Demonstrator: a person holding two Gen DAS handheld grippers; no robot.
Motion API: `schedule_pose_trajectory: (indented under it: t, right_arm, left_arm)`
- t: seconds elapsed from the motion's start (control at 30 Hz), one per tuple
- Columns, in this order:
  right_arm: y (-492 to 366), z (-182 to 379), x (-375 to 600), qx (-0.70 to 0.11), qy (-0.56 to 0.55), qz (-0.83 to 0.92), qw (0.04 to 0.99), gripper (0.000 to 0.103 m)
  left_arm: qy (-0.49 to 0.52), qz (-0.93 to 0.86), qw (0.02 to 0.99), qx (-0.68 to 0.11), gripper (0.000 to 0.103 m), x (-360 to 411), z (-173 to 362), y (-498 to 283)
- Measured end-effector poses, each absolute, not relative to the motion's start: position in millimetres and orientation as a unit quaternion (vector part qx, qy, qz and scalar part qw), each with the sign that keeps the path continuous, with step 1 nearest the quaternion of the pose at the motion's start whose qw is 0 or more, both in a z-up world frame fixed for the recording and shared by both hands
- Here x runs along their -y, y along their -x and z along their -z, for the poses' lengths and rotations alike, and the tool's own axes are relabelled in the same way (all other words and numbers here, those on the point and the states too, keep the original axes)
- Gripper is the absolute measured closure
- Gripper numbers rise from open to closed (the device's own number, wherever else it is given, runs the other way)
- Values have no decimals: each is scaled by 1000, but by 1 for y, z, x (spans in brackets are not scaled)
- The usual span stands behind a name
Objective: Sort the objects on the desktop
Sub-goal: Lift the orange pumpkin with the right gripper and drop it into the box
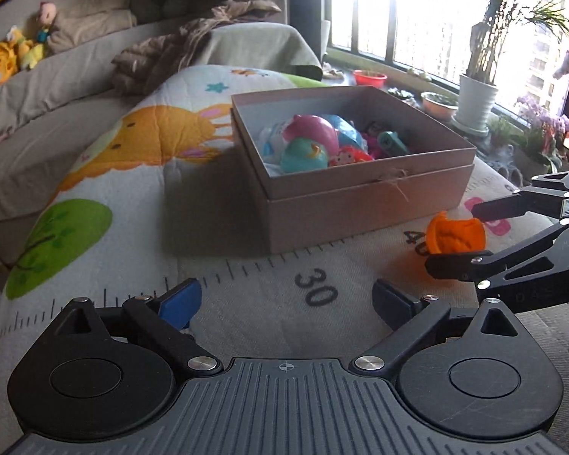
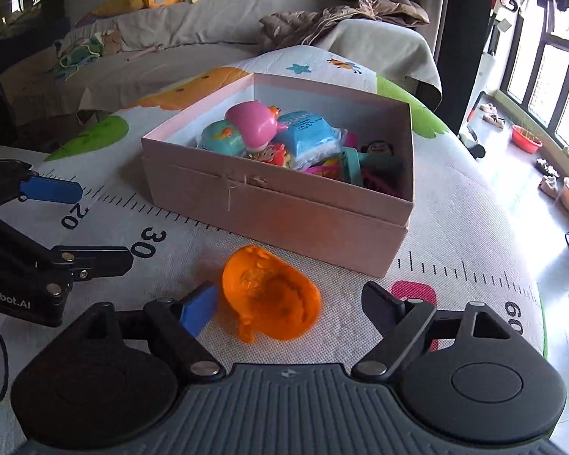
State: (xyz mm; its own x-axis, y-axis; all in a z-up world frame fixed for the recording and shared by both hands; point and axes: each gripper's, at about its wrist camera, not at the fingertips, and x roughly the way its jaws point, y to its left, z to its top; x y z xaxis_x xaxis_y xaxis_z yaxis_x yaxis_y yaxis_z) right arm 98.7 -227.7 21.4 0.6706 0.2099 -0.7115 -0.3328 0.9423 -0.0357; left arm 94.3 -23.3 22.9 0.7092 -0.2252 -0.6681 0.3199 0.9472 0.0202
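On our soft mat (image 2: 455, 227), beside the pink box (image 2: 284, 204), our right gripper (image 2: 288, 303) spreads around the orange toy (image 2: 273, 295), left gripper (image 1: 286, 299) spread too.

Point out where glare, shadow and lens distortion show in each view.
Left wrist view: the window is blown out white, and the pink cardboard box casts a shadow leftward on the mat. Right wrist view: the printed ruler mat bows with fisheye curvature, and the orange plastic toy looks soft.

Both the left gripper (image 1: 286, 299) and right gripper (image 2: 290, 299) hover with jaws spread wide.
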Motion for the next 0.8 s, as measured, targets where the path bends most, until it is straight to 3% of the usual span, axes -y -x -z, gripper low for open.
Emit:
schedule_pose_trajectory:
  t: [0.03,0.07,0.27,0.47,0.5,0.53,0.57,0.8]
  right_arm:
    - [-99,-22,226,-380,80,-152,909,45]
    - [-100,-22,225,-383,82,-156,907,49]
    - [-86,-44,222,-363,90,-172,911,49]
    - [-104,-115,231,-251,75,-149,953,49]
    - [-116,-122,233,-240,71,-143,958,40]
    - [-128,-125,235,-236,71,-137,959,17]
    - [-137,-126,237,-231,66,-127,962,11]
    - [-183,-91,269,-315,-11,-99,944,9]
  left_arm:
    - [-67,148,922,-353,3,22,-23,-94]
    - [-67,148,921,-353,3,22,-22,-93]
    - [-62,148,922,-352,3,18,-23,-93]
    - [-58,173,931,-315,2,29,-32,-99]
    - [-60,176,934,-305,2,32,-34,-102]
    - [-62,176,936,-298,2,35,-34,-105]
    - [-63,177,938,-292,2,38,-35,-109]
    - [-28,209,935,-286,1,38,-27,-130]
